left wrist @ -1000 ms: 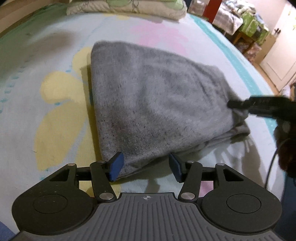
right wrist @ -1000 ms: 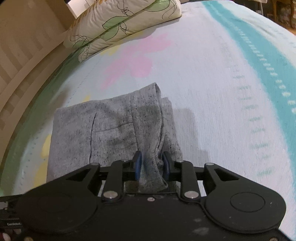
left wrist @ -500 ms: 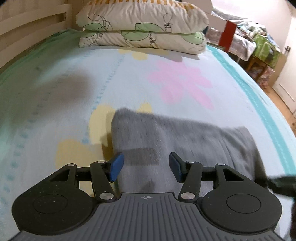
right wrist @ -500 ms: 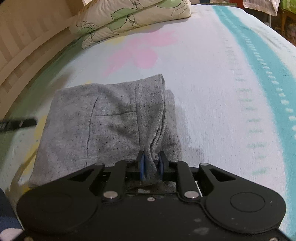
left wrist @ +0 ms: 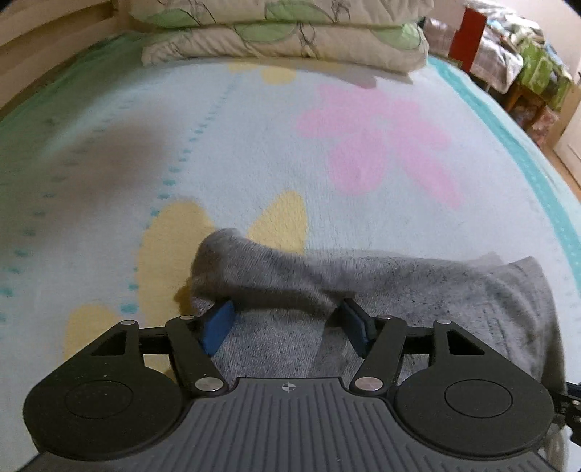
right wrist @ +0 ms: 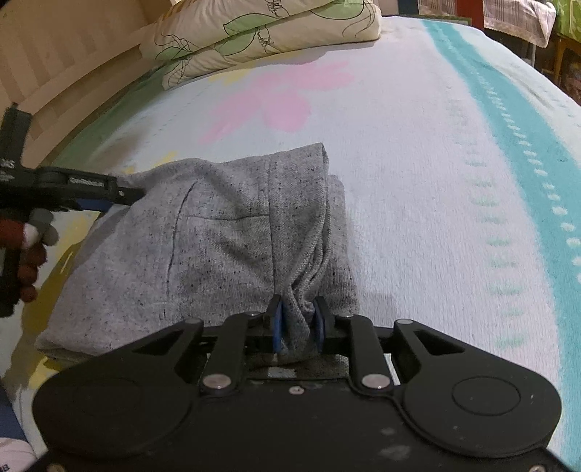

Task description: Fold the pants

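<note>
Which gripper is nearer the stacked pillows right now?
Left. The left gripper sits at the pants' far corner, toward the pillows; the right gripper clamps the near edge, farther back.

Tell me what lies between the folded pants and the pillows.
Only bare blanket with its pink flower print separates the gray pants from the pillows, shown in both wrist views.

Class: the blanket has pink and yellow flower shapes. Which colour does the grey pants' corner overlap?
The yellow flower: the pants cover part of its petals by the left gripper. The pink flower lies farther off, apart from the cloth.
</note>
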